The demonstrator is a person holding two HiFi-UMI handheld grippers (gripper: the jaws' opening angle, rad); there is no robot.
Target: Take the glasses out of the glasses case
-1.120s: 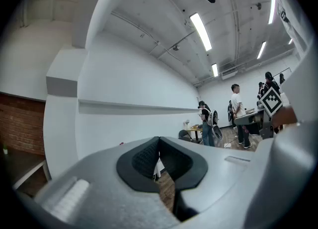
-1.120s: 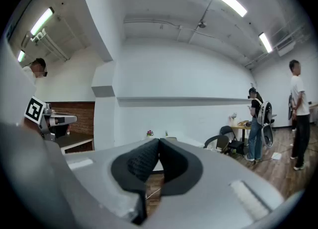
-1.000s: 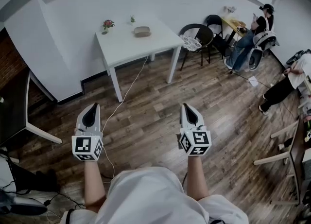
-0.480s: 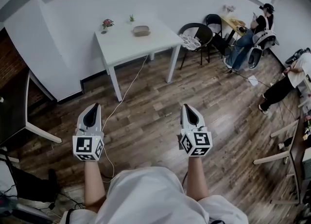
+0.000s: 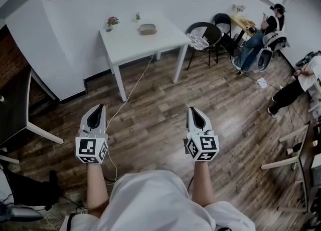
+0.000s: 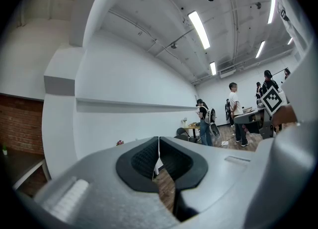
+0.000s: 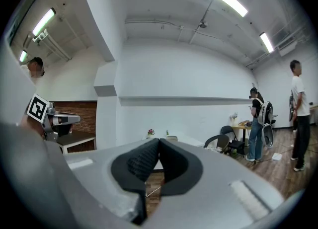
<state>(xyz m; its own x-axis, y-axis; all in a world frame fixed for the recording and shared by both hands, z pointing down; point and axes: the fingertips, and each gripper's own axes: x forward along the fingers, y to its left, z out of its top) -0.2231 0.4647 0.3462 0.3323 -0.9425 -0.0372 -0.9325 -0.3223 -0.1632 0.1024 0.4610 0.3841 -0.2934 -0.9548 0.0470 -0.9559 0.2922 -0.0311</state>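
Standing well short of the white table (image 5: 131, 49) in the head view; the glasses case (image 5: 147, 29) lies near its far edge, close to two small plants (image 5: 111, 23).
Left gripper (image 5: 98, 108) view: jaws together, nothing between.
Right gripper (image 5: 193, 110) view: the same.
Risk: a long reach across could topple a plant.

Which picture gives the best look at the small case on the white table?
The head view: the case lies in plain sight on the white table, seen from above. The right gripper view shows at most a distant speck; in the left gripper view the jaws cover it.
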